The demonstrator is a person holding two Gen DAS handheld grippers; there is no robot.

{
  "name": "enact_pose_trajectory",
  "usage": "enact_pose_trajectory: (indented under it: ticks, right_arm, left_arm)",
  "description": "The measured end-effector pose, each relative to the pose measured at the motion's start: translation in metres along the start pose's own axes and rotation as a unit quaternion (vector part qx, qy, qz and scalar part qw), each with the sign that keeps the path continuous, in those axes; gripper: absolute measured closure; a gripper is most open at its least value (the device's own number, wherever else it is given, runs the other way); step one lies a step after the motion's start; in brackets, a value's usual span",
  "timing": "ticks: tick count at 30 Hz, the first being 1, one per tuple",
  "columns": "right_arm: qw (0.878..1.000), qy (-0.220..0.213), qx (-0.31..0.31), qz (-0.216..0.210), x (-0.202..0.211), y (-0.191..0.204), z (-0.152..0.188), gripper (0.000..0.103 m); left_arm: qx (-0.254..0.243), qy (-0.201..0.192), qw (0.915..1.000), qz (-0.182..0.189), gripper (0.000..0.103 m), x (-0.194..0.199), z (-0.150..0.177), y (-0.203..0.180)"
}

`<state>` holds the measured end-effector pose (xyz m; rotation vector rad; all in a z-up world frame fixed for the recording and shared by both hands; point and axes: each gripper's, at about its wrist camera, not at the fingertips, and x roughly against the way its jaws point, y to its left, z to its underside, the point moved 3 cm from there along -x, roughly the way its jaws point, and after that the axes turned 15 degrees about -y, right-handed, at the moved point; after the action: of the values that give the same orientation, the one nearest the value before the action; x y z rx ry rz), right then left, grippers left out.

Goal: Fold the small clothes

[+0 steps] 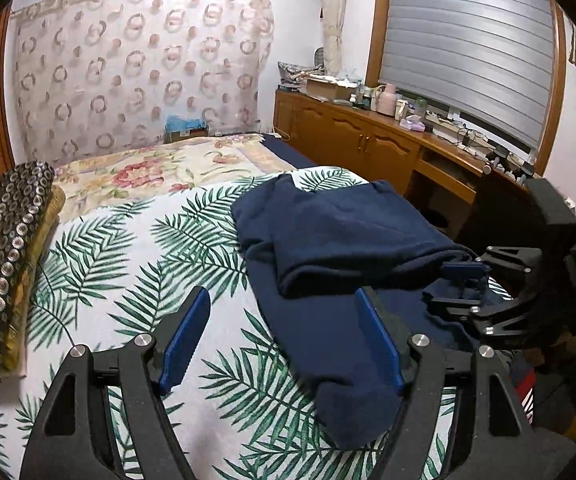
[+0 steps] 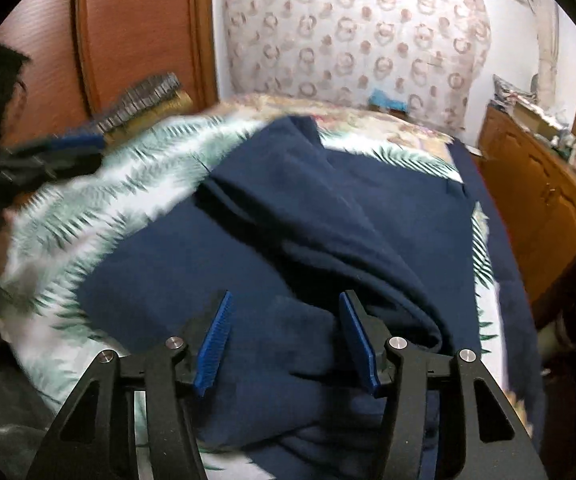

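Both tools gape empty: left tool [image 1: 282, 336] beside, right tool [image 2: 286, 334] over navy garment [image 1: 343, 236]

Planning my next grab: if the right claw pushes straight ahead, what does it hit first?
Most likely the navy garment: the open right claw already has bunched fabric between its fingers. Motion blur leaves depth unclear.

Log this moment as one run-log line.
phase: mid-fold | left gripper: open, empty | right gripper: open over navy garment | garment: partly folded on leaf-print bedspread
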<state>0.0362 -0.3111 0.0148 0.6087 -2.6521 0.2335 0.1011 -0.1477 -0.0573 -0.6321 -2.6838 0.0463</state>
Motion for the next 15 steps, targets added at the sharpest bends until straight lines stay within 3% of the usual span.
enact_pose_trajectory:
  ticks: [1,3,5,15]
  right_arm:
    - [1.0,0.008,0.01,0.008,-0.002,-0.004,0.004,0.058]
    - [1.0,0.017,0.011,-0.001,-0.001,-0.008,0.009,0.082]
    - [1.0,0.014,0.01,-0.008,0.008,-0.014,0.012,0.093]
    - [0.999,-0.01,-0.028,0.039,0.075,-0.055,0.028,0.099]
  left_arm:
    - [0.001,0.001,1.0,0.001,0.028,0.0,0.001,0.0]
    - [0.002,0.004,1.0,0.004,0.028,-0.001,0.004,-0.001]
    - [0.0,0.005,1.0,0.005,0.028,-0.001,0.004,-0.003]
    - [-0.009,0.005,0.9998,0.016,0.028,-0.002,0.006,-0.017]
